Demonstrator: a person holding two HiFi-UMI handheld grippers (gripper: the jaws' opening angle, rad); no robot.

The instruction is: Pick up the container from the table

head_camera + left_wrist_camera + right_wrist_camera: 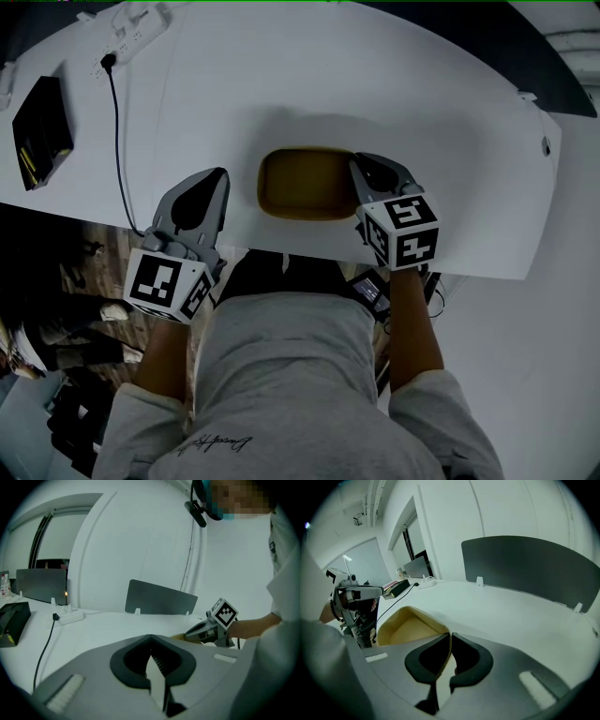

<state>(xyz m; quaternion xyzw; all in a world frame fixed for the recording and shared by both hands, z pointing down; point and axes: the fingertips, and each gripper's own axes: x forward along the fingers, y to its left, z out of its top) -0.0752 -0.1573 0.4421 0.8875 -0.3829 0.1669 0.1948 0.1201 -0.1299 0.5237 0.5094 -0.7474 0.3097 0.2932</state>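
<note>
Worktop [281, 84]: white, curved and mostly bare, so I have free room round the lift; a grey divider panel [161, 599] stands at its far edge
Far left: black box [42, 131], power strip [136, 23] and its cable [116, 141] lie well apart from the work; no snag risk, as I judge it
Left gripper [221, 174]: jaws together on nothing; it hangs just left of the container without touching it; I take it for a spare in case the load tips
Container [305, 183]: shallow yellow tray, open side up, between the two grippers; the soft shadow beyond it tells me it is off the worktop
Right gripper [357, 164]: jaws pinched on the container's thin right wall, one pad inside, one outside; a one-sided rim hold, so level carriage matters
</note>
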